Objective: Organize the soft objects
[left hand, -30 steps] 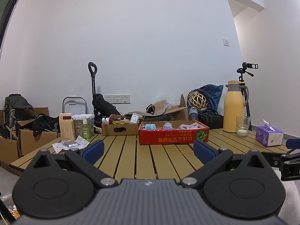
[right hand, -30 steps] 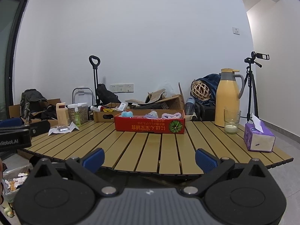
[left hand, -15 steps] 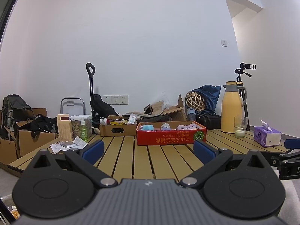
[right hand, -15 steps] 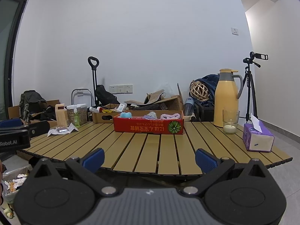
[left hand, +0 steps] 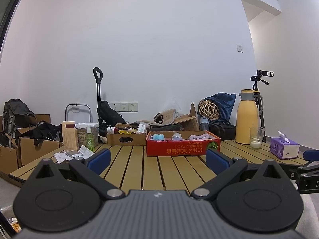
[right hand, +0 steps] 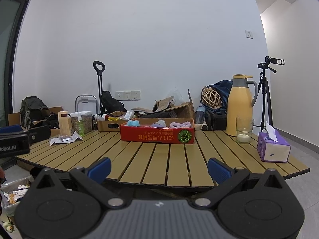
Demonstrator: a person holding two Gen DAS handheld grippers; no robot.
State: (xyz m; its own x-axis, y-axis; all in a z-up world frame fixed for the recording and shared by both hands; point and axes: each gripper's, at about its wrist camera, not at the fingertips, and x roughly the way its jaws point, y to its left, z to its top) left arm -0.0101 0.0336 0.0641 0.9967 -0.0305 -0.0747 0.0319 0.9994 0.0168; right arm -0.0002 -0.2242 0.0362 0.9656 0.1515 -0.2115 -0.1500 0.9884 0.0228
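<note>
A red cardboard box [left hand: 183, 146] [right hand: 157, 134] stands at the middle back of the slatted wooden table [left hand: 159, 169] [right hand: 155, 159]. In it lie a blue soft toy [left hand: 157, 137] [right hand: 133, 123], a pale purple soft thing [left hand: 176, 136] [right hand: 160, 123] and a pink fluffy band [left hand: 199, 137] [right hand: 180, 124]. My left gripper [left hand: 157, 160] is open and empty, low over the table's near edge. My right gripper [right hand: 158, 171] is open and empty, in front of the table's near edge. Each gripper shows at the other view's edge.
A brown cardboard box [left hand: 125, 138] with small items stands left of the red box. A wooden box [left hand: 69, 137], spray bottle [left hand: 90, 138] and papers [left hand: 73, 155] sit at the left. A yellow thermos [left hand: 246, 119], candle glass [left hand: 256, 138] and purple tissue box [left hand: 284, 149] stand at the right.
Both grippers have drifted slightly; the left view tilted up a little and then settled. Both stay open and empty. Nothing on the table moved.
</note>
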